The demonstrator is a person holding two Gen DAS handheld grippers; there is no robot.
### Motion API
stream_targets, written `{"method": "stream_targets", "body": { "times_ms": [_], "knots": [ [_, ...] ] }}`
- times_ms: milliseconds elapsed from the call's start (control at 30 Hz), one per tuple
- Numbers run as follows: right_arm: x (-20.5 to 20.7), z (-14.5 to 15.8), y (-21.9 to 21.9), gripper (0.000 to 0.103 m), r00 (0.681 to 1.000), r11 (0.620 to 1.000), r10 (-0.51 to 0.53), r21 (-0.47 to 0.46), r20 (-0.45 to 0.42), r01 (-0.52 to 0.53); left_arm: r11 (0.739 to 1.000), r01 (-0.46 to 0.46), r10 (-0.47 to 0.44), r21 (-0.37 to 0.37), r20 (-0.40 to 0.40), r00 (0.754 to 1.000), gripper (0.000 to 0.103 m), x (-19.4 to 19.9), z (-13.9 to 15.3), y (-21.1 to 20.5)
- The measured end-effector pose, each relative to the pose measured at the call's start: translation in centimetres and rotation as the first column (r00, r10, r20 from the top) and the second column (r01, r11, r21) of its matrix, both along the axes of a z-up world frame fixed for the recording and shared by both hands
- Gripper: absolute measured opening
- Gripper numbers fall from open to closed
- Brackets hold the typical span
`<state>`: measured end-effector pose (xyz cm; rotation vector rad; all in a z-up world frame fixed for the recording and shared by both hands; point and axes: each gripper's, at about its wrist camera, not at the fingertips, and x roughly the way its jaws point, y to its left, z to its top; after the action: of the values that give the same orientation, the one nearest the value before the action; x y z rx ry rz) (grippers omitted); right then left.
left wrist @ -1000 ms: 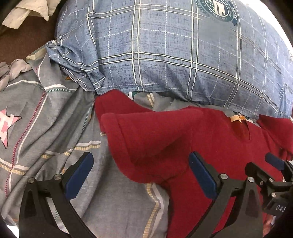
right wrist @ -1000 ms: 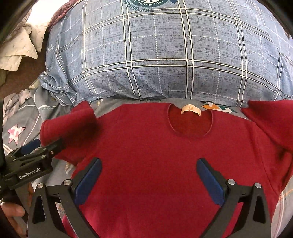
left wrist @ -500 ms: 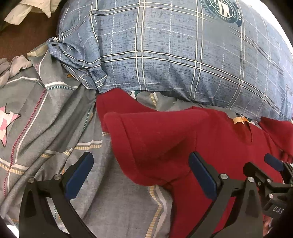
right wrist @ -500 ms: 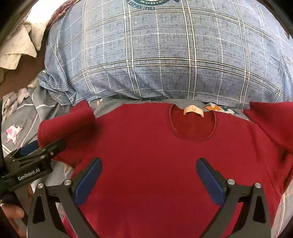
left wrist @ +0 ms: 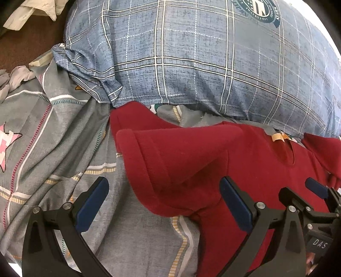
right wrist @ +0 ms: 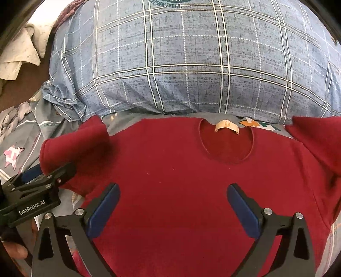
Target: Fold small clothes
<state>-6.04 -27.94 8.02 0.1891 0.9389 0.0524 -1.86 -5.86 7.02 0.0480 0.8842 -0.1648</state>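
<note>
While both jaws gape, one red sweater [right wrist: 181,181], one plaid pillow [right wrist: 181,64], perhaps touching.

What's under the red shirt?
Under the red shirt lies a grey patterned bedsheet; it shows beside the left sleeve and above the collar. A blue checked pillow sits behind. Whatever is beneath the shirt's middle is covered.

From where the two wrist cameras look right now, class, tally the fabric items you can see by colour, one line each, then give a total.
Red: 1, the red sweater
Blue plaid: 1, the pillow
Grey patterned: 1, the bedsheet
Cream: 1, the crumpled cloth
Total: 4
</note>
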Motion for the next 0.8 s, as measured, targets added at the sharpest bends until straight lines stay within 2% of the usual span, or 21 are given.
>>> {"method": "stream_targets", "body": {
  "times_ms": [800],
  "knots": [
    [-0.2, -0.8, -1.5, 0.101, 0.997, 0.997, -0.065, -0.031, -0.033, 0.064, 0.999, 0.051, -0.051, -0.003, -0.002, 0.999, 0.103, -0.2, -0.5, -1.3]
  ]
}}
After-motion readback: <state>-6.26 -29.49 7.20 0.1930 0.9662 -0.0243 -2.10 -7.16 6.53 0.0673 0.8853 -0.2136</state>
